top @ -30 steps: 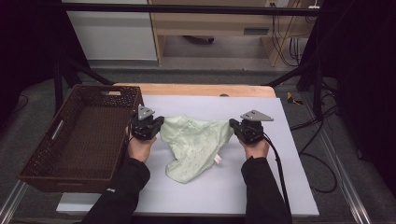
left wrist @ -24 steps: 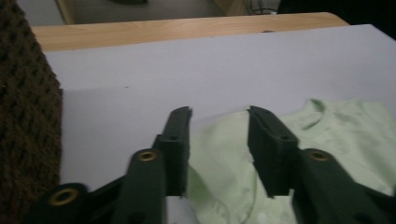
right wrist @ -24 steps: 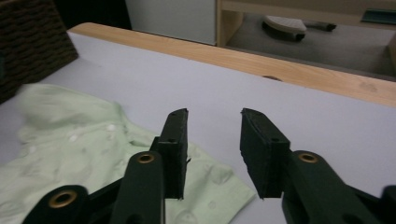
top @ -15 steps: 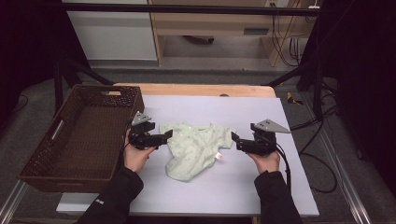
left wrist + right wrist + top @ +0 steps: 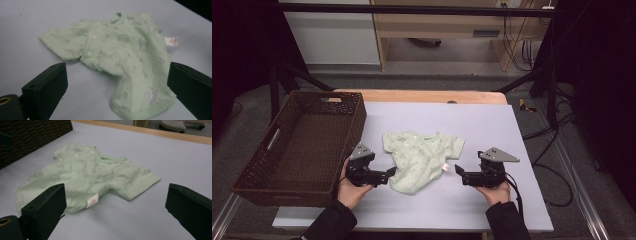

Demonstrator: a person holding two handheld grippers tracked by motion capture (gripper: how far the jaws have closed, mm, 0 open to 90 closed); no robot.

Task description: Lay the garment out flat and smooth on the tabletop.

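- The pale green printed baby shirt [image 5: 424, 160] lies spread on the lilac-covered bench [image 5: 522, 130], beside the brown wicker basket [image 5: 302, 145].
- Left gripper [image 5: 388, 175] and right gripper [image 5: 459, 171]: jaws just opened wide, nothing between them.
- Folding and basketing look undone.

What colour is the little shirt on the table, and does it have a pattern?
The shirt is pale green with faint grey fish-like prints, clearest in the left gripper view.

left gripper [image 5: 388, 174]: jaws just opened wide | right gripper [image 5: 458, 171]: same
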